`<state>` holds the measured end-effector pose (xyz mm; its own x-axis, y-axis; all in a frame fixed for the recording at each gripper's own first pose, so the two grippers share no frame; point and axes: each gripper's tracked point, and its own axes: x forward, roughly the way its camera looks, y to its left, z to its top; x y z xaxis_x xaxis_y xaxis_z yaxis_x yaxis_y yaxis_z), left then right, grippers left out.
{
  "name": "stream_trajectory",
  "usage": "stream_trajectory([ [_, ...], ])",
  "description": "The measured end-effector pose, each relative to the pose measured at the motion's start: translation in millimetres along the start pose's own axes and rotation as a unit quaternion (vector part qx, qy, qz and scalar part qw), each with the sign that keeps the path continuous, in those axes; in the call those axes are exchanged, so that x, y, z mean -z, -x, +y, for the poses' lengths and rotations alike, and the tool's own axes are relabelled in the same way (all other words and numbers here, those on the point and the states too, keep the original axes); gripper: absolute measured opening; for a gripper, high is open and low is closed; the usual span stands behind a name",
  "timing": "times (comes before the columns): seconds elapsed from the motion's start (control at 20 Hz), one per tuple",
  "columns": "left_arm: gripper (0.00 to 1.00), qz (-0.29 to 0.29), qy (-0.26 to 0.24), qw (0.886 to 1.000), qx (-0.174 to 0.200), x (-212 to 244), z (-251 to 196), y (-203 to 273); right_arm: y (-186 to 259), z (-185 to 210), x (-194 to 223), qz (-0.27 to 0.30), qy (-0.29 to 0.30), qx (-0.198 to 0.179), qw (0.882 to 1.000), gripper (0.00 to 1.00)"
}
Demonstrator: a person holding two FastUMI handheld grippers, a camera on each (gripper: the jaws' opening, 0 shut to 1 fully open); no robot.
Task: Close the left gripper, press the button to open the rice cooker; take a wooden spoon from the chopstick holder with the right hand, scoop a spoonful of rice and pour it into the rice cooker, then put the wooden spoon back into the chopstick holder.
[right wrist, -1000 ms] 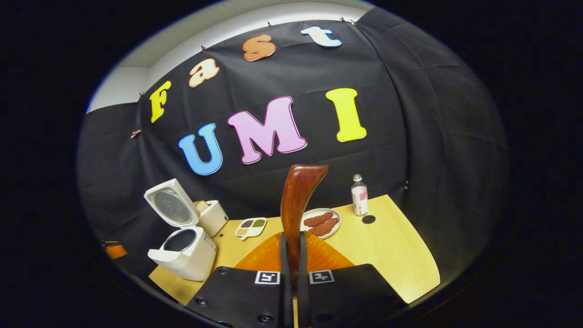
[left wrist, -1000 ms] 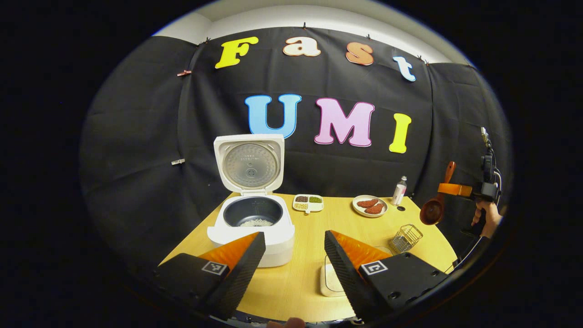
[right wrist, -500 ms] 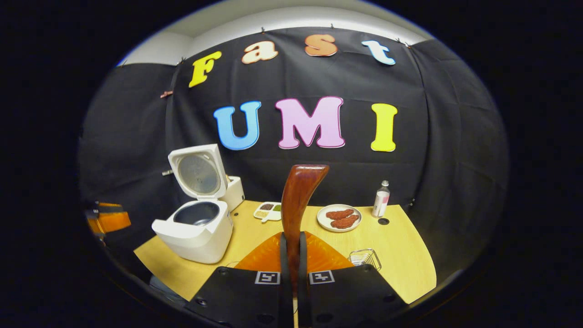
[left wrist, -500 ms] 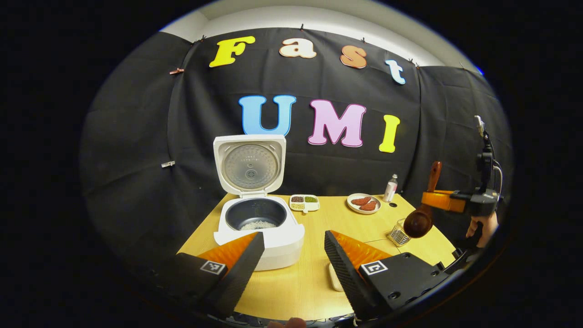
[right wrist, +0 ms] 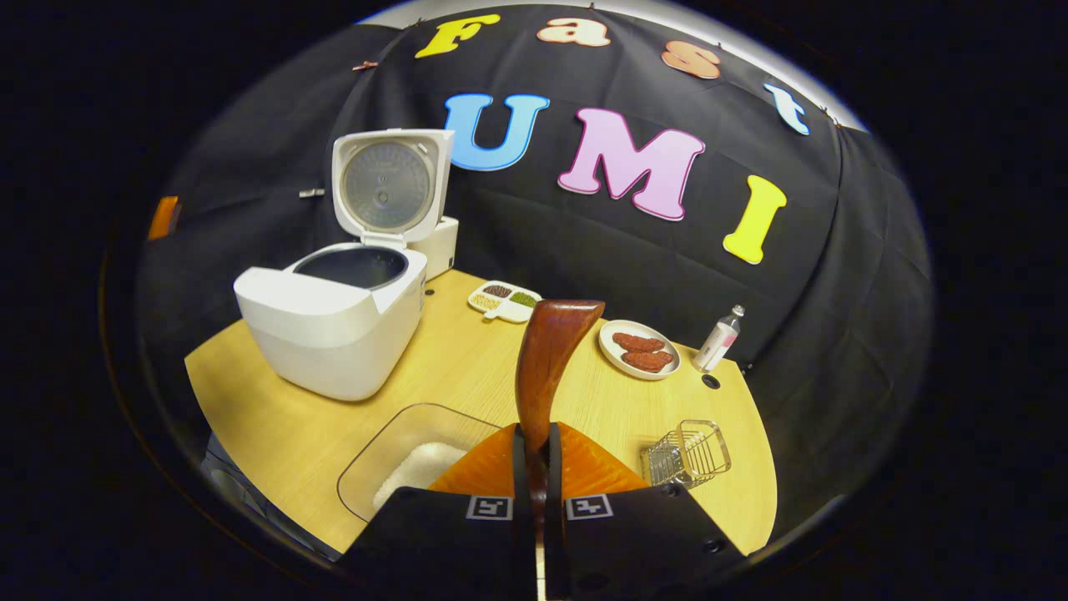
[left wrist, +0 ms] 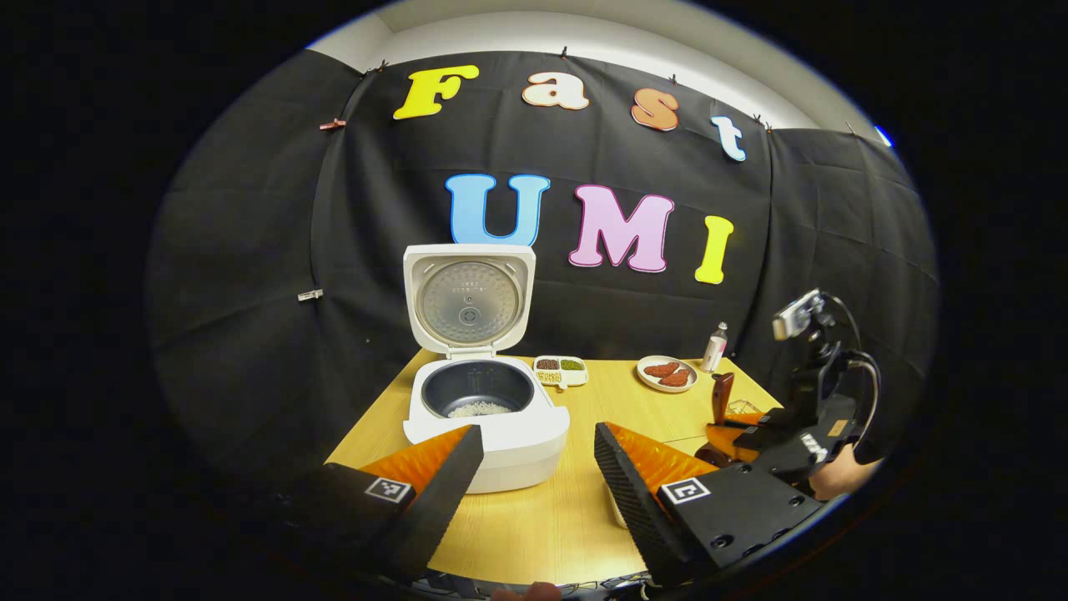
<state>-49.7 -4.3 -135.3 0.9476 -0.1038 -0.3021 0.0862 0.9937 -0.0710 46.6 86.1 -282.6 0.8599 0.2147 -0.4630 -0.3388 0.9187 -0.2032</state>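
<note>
The white rice cooker [left wrist: 488, 421] stands open with its lid [left wrist: 469, 296] upright and a little rice [left wrist: 477, 409] in its pot. My left gripper [left wrist: 534, 467] hangs open in front of it, holding nothing. My right gripper [right wrist: 536, 442] is shut on the wooden spoon [right wrist: 546, 367], whose handle sticks up between the fingers; the bowl end is hidden below. In the left gripper view the right gripper [left wrist: 755, 434] sits low at the table's right with the spoon [left wrist: 721, 396]. The wire chopstick holder [right wrist: 686, 453] lies on its side. The rice cooker [right wrist: 334, 317] is far left.
A clear container with rice [right wrist: 409, 467] sits just below and left of my right gripper. On the wooden table [right wrist: 467, 376] are a divided dish of grains [right wrist: 503, 300], a plate of sausages [right wrist: 638, 351] and a small bottle [right wrist: 719, 338]. A person's hand [left wrist: 834, 480] holds the right gripper.
My right gripper has come down from high beside the table to just above it, tilting forward with the spoon still held. The left gripper has barely moved and stays open.
</note>
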Motion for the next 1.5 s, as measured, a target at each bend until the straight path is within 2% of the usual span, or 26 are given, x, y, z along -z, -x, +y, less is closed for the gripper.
stream_trajectory([
  [0.25,0.93,0.004,-0.007,1.000,0.002,1.2,16.2,1.1,-25.1,1.7,41.3,0.057,0.032,0.037,0.997,0.08],
  [0.4,0.93,0.010,0.000,1.000,0.003,5.4,23.8,-2.6,-33.5,12.4,47.8,0.074,-0.009,0.036,0.997,0.09],
  [0.5,0.93,0.013,0.008,1.000,0.003,7.4,27.9,-6.1,-35.1,33.9,47.8,0.082,-0.080,0.006,0.993,0.05],
  [0.55,0.93,0.014,0.012,1.000,0.003,7.6,28.9,-7.2,-37.0,38.7,47.8,0.083,-0.117,-0.002,0.990,0.08],
  [0.7,0.94,0.014,0.015,1.000,0.003,8.2,32.6,-9.3,-37.9,32.3,49.2,0.088,-0.209,-0.006,0.974,0.09],
  [0.9,0.94,0.014,0.017,1.000,0.007,9.1,31.1,-11.5,-33.2,17.1,54.0,0.086,-0.322,-0.025,0.943,0.09],
  [1.05,0.94,0.013,0.015,1.000,0.006,7.0,32.6,-11.7,-24.9,-0.2,59.4,0.078,-0.363,-0.020,0.928,0.09],
  [1.4,0.94,0.014,0.010,1.000,0.003,6.1,28.7,-9.5,-4.7,-46.6,36.6,0.020,-0.395,-0.005,0.918,0.08],
  [1.5,0.94,0.014,0.010,1.000,0.004,6.0,26.3,-8.6,-1.3,-55.0,31.0,0.011,-0.415,-0.005,0.910,0.08],
])
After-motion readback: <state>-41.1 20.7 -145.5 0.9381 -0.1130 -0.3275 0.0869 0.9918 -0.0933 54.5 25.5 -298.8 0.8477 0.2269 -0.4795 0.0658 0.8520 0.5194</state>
